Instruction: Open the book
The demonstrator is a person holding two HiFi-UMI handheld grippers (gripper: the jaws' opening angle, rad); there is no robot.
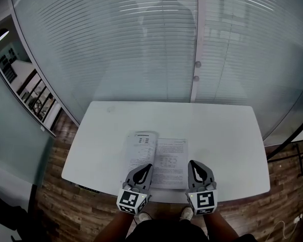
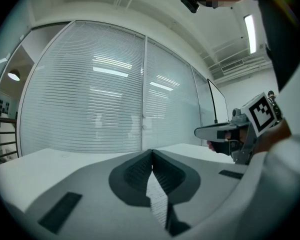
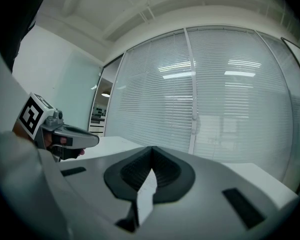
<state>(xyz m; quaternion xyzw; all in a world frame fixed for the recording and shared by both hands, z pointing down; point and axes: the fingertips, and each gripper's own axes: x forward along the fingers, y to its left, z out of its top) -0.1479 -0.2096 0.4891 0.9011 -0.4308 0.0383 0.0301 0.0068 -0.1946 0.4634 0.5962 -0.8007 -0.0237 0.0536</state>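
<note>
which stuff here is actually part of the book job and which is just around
Part of the job:
- book, lying open
- left tool, shut, by the book's near edge
- right tool, shut, by the same edge

Just around:
- table under the book
- blinds
- wood floor

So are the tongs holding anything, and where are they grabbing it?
Nothing is held. The left tongs and the right tongs are both shut with nothing between them, by the near edge of the open book.

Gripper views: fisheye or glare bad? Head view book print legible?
Left gripper view: heavy fisheye, black corners, lamp reflections on the glass wall. Right gripper view: same, frame lines bowed. Head view: even light, table edges curved, book print too small to read.
</note>
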